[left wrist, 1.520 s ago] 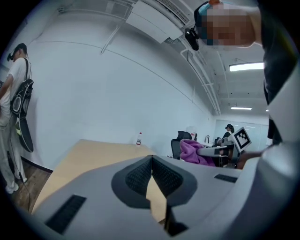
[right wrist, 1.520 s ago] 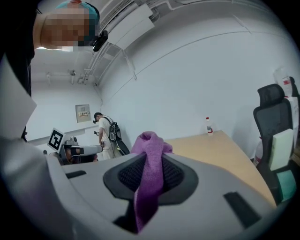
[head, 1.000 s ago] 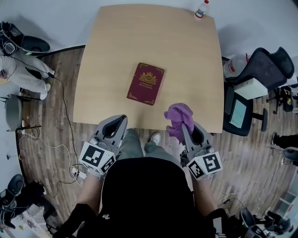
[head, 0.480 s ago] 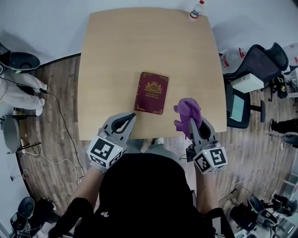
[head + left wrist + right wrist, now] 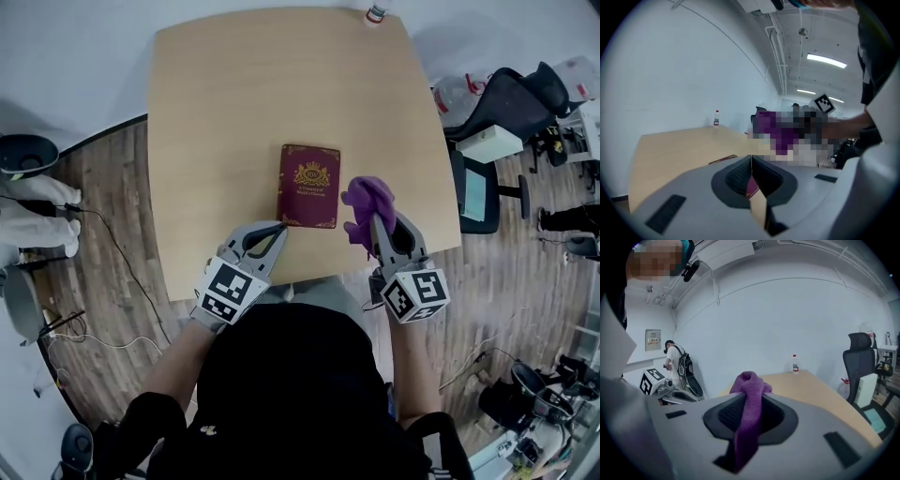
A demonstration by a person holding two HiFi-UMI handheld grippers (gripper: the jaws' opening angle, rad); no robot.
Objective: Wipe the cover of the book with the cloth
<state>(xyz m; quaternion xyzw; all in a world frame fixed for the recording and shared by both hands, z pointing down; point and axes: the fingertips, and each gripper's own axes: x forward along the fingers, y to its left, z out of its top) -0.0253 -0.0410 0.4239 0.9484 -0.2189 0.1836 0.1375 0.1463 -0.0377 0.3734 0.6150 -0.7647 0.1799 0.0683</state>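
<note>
A dark red book (image 5: 309, 185) with a gold emblem lies flat on the wooden table (image 5: 225, 112), near its front edge. My left gripper (image 5: 278, 228) is shut and empty, its tips just off the book's near left corner; a sliver of the book (image 5: 723, 160) shows past it in the left gripper view. My right gripper (image 5: 373, 221) is shut on a purple cloth (image 5: 367, 204), which bunches up beside the book's right edge. The cloth (image 5: 749, 404) hangs pinched between the jaws in the right gripper view.
A small bottle (image 5: 376, 13) with a red band stands at the table's far edge. A black office chair (image 5: 506, 98) and a white box (image 5: 490, 143) are to the right of the table. Cables (image 5: 112, 253) run over the wooden floor on the left. A person (image 5: 673, 364) stands by the wall.
Both grippers have moved forward over the table's front edge toward the book. The left tips now sit at its near left corner and the cloth is beside its right edge.
</note>
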